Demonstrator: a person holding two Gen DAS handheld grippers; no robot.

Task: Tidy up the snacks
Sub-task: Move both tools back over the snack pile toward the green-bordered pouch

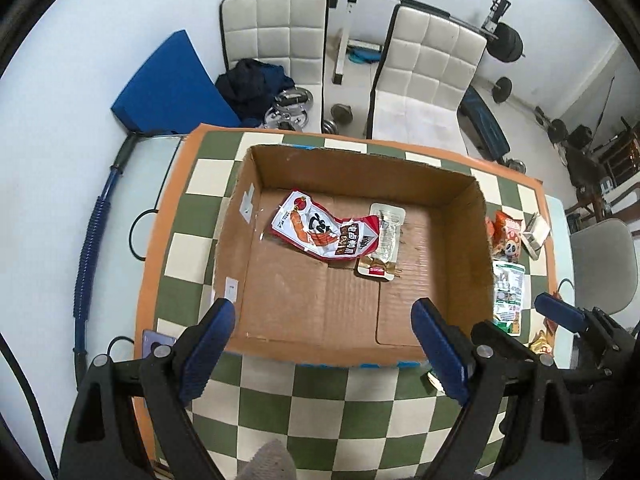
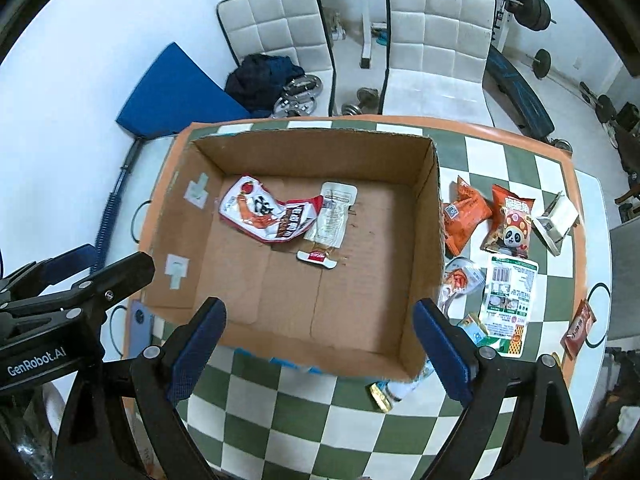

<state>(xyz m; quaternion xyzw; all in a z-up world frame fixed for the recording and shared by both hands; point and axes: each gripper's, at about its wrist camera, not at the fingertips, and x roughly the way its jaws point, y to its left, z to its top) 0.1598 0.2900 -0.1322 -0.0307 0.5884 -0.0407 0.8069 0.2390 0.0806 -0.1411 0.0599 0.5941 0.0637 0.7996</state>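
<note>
So both grippers were hanging above the near edge of the cardboard box (image 2: 304, 216), and neither one had anything in it. The left gripper (image 1: 326, 350) had its blue pads spread wide apart, nothing between them, sitting over the box's front wall. The right gripper (image 2: 320, 346) was the same deal: fingers released, wide gap, empty, parked over the near right part of the box.

The box sat open on a green and cream checkered tablecloth (image 2: 280, 408) with an orange border. Inside, two snacks lay on the bottom toward the far side: a crumpled red and white snack bag (image 2: 266, 214), and just to its right a clear sachet with a red label (image 2: 330, 220), the two touching or slightly overlapping.

The rest of the snacks were out on the cloth to the right of the box. There was an orange packet (image 2: 464, 214) right beside the box wall, a panda packet (image 2: 510, 226) next to that, and a small white carton (image 2: 558, 218) lying tilted further right. Nearer the camera sat a green and white packet (image 2: 508, 300), a clear wrapped snack (image 2: 458, 280) against the box's corner, and a dark red packet (image 2: 578, 330) well off toward the table edge.

Two white padded chairs (image 2: 436, 32) stood behind the table.
</note>
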